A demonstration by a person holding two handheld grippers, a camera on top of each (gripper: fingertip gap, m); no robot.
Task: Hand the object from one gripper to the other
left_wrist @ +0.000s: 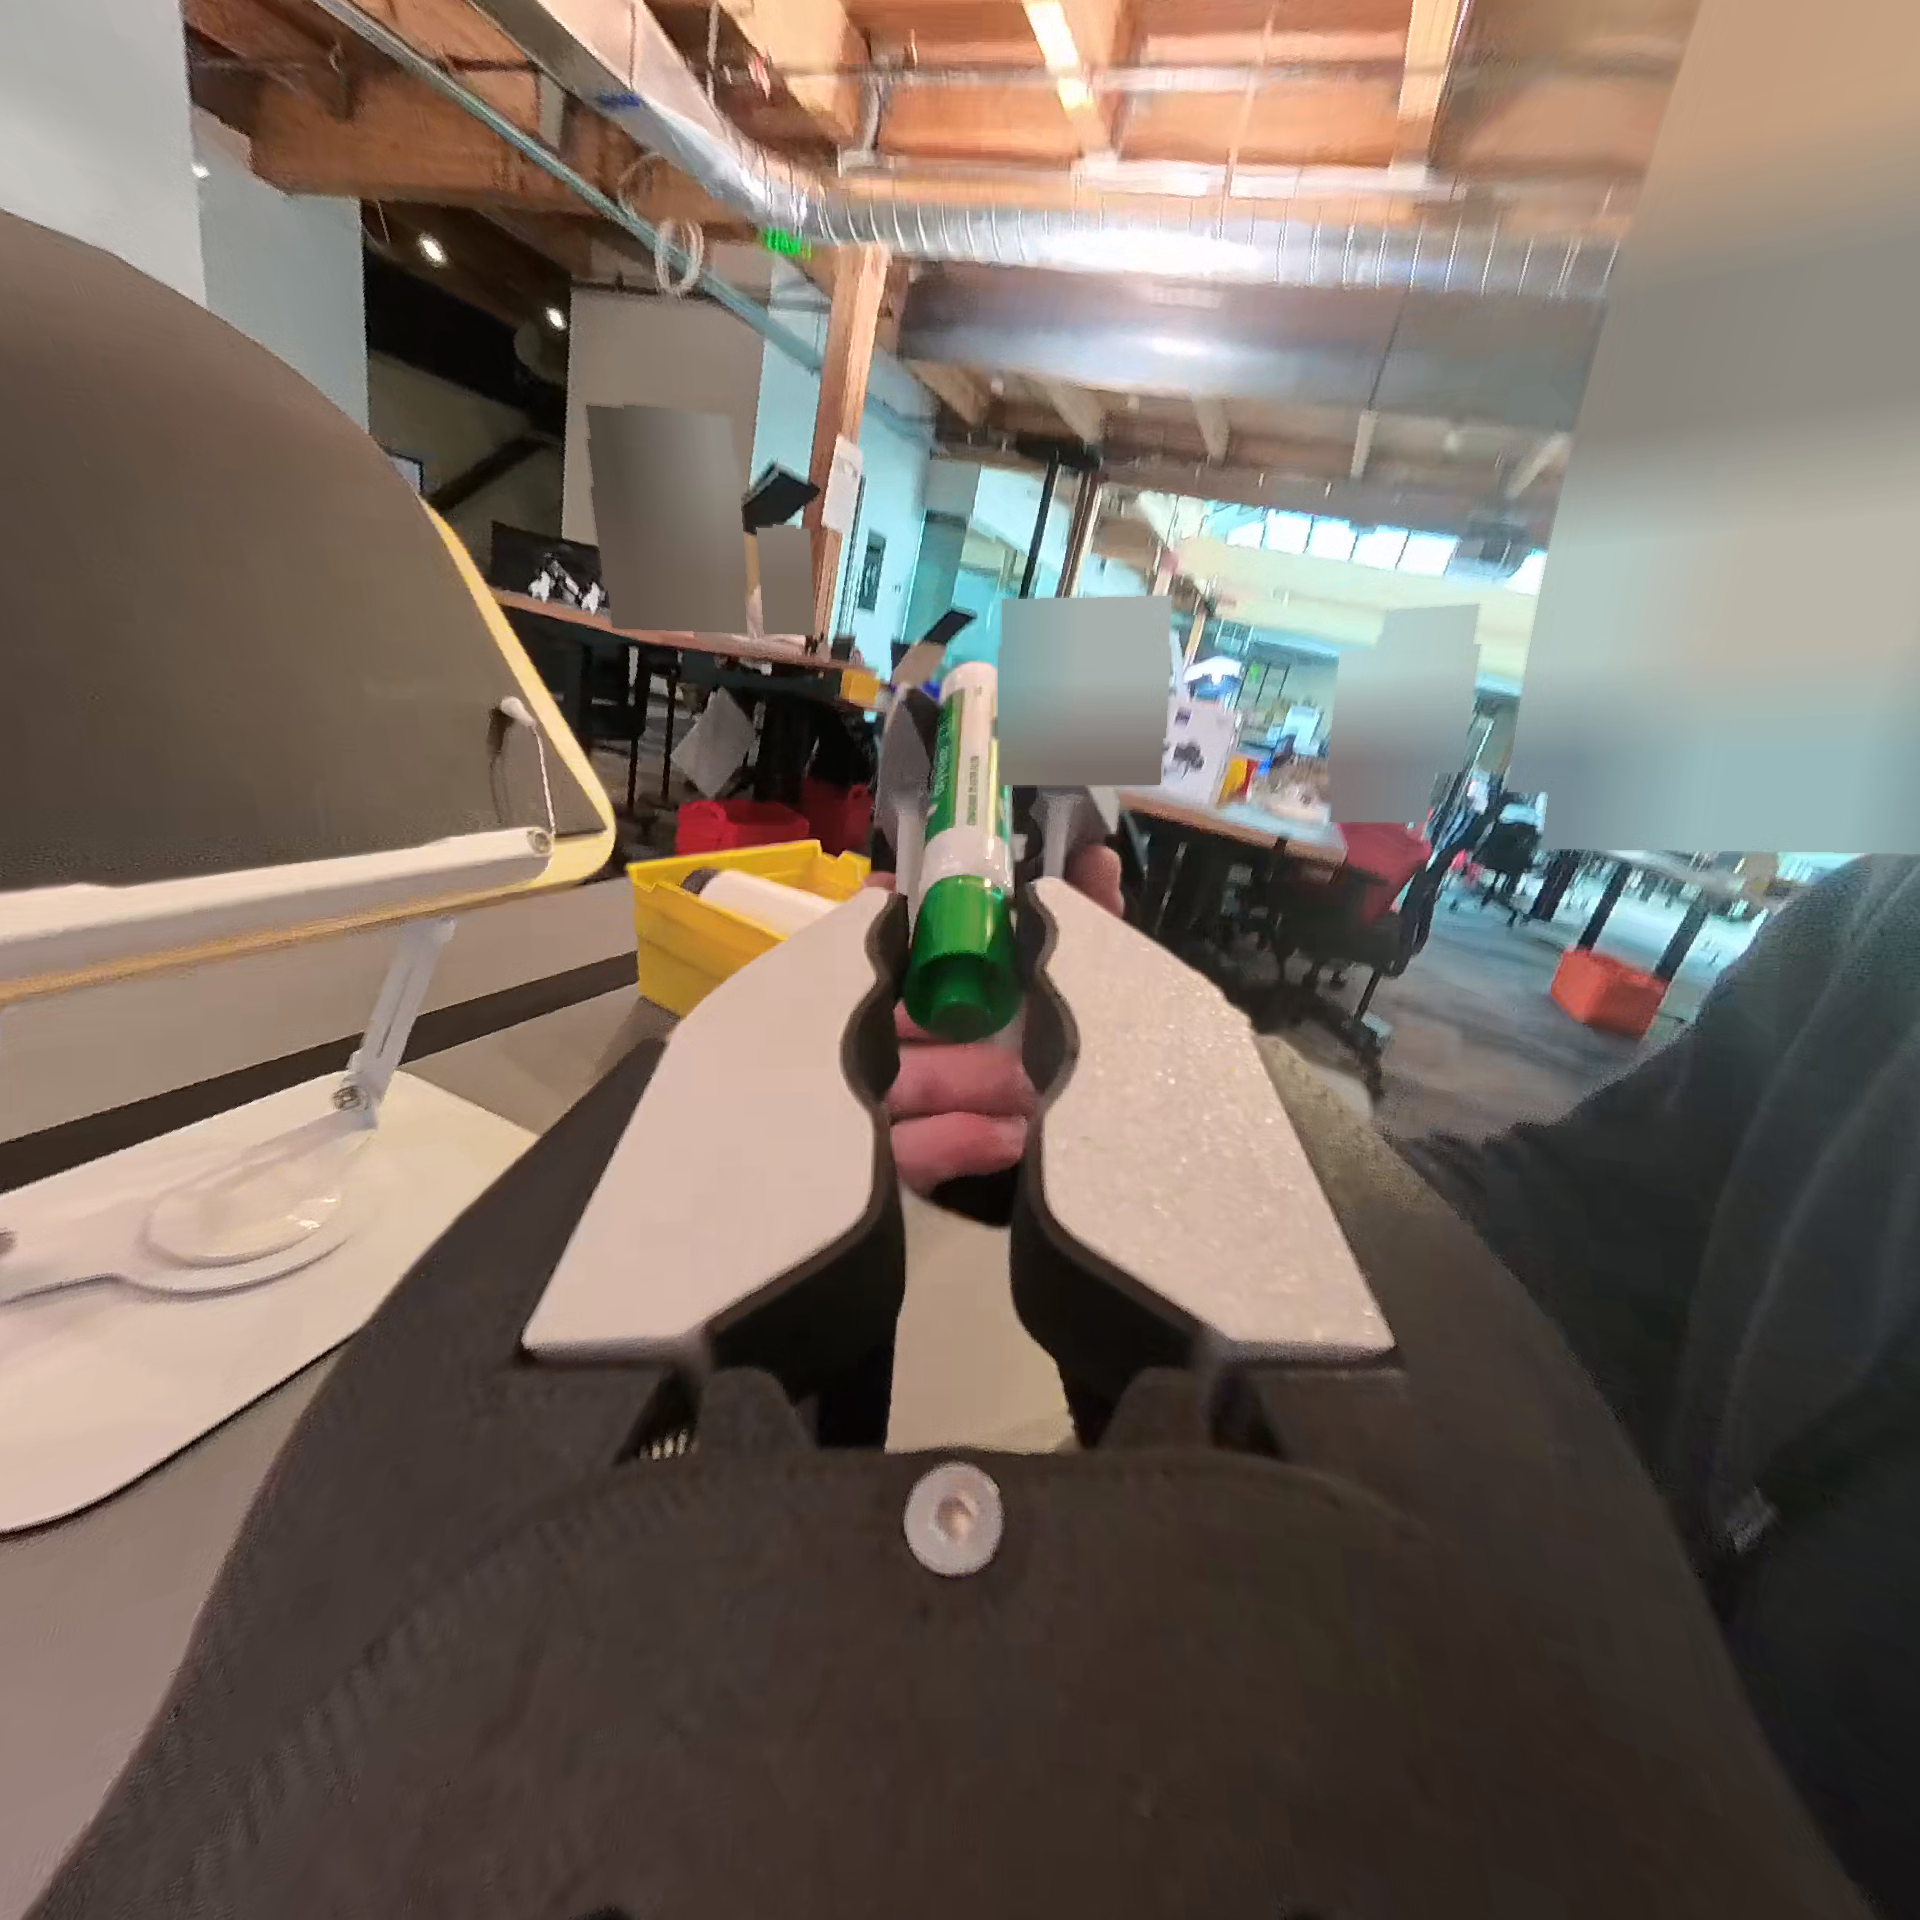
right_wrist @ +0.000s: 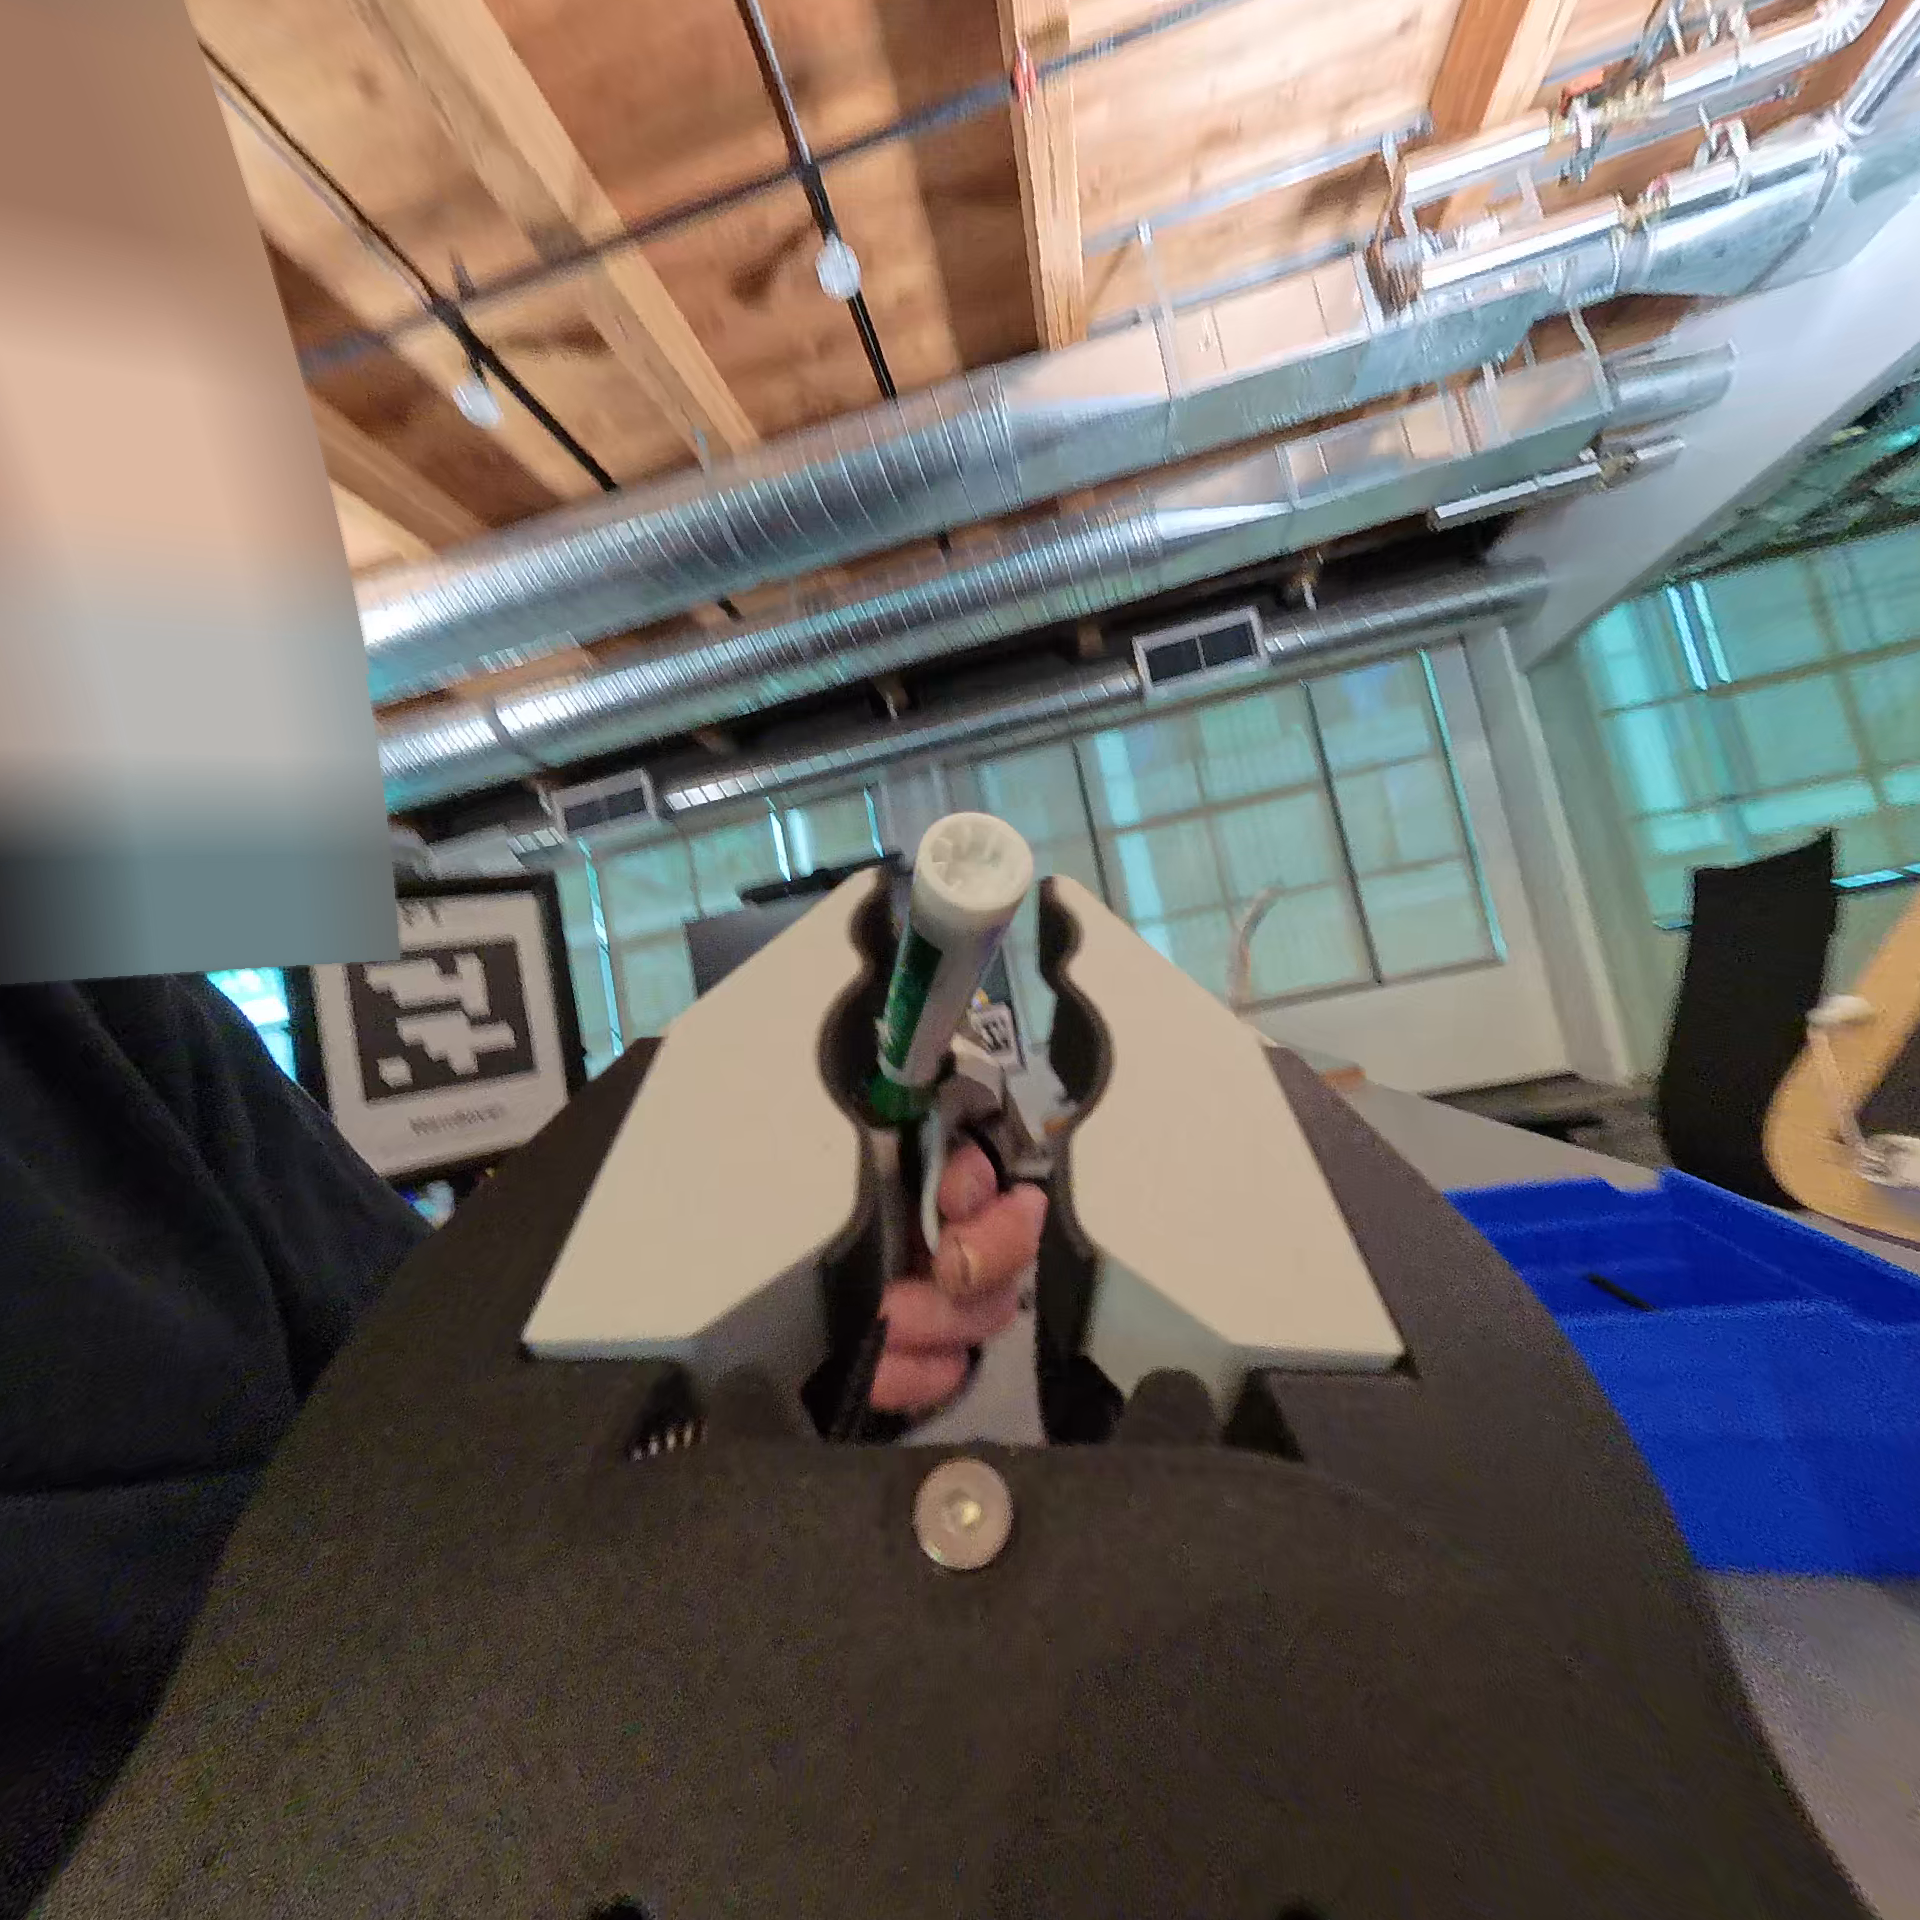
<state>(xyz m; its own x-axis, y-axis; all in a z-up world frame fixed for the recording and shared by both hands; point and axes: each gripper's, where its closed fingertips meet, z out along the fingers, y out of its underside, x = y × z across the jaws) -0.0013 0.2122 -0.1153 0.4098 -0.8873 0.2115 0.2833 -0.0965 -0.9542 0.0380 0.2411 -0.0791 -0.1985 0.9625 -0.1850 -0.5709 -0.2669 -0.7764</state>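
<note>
A white marker with a green cap stands between both grippers, held up in the air. My left gripper is shut on the green cap at its fingertips. The right gripper shows beyond it, its fingers set wider than the white barrel. In the right wrist view the marker's white end sits between the tips of my right gripper, with a gap on the right side, so it is open around the marker. The hand holding the other gripper shows behind each one.
A yellow bin holding a white roll sits left of the grippers, beside a tilted board on a white stand. A blue bin lies at the right. A black-and-white tag board stands at the left. A dark sleeve is close by. Tip to tip, the grippers are about 7 cm apart.
</note>
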